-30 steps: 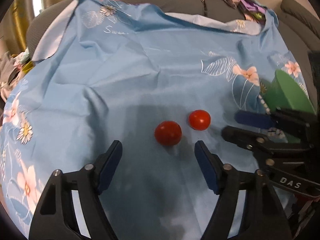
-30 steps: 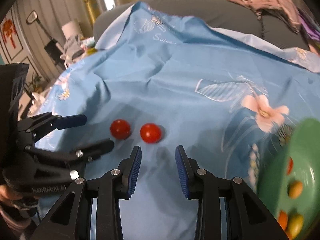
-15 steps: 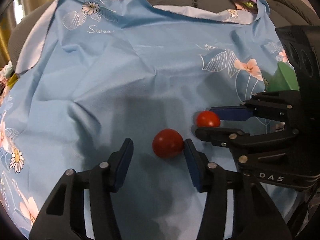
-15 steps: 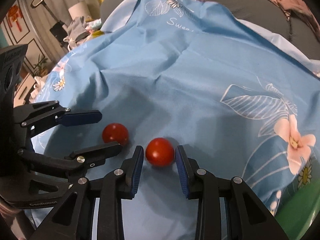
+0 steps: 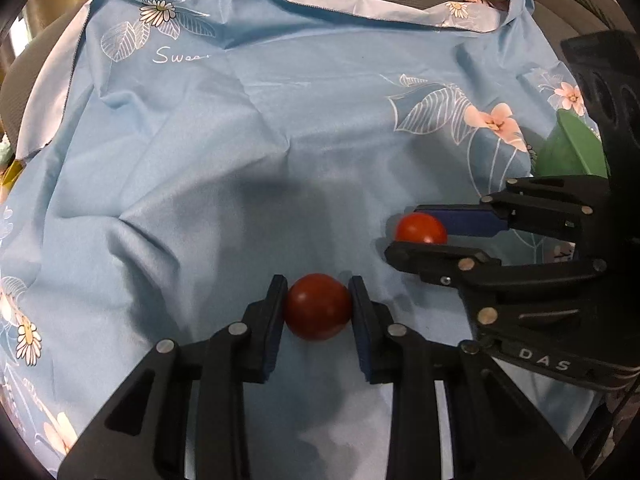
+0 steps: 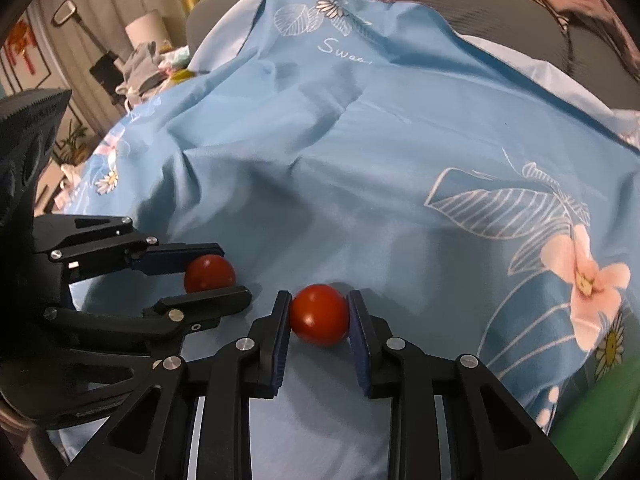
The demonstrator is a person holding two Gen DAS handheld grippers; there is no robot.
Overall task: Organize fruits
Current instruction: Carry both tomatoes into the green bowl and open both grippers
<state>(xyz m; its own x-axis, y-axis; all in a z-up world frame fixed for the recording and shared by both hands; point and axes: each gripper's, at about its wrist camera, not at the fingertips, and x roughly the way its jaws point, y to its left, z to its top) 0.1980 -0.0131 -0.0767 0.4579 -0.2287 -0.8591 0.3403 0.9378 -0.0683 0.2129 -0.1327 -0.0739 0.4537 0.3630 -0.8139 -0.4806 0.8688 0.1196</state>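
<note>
left wrist: low, close, forward | right wrist: same | shared: blue cloth (image 5: 280, 152)

left gripper (image 5: 318, 300): black plastic frame, blue finger pads, silver screws
right gripper (image 6: 319, 316): same build, white "DAS" lettering on side

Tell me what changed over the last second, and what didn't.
Both hand-held grippers moved forward and closed: the left hand-held gripper on the darker tomato, the right hand-held gripper on the brighter tomato. Both tomatoes stay on the blue cloth; the green bowl is unmoved.
</note>
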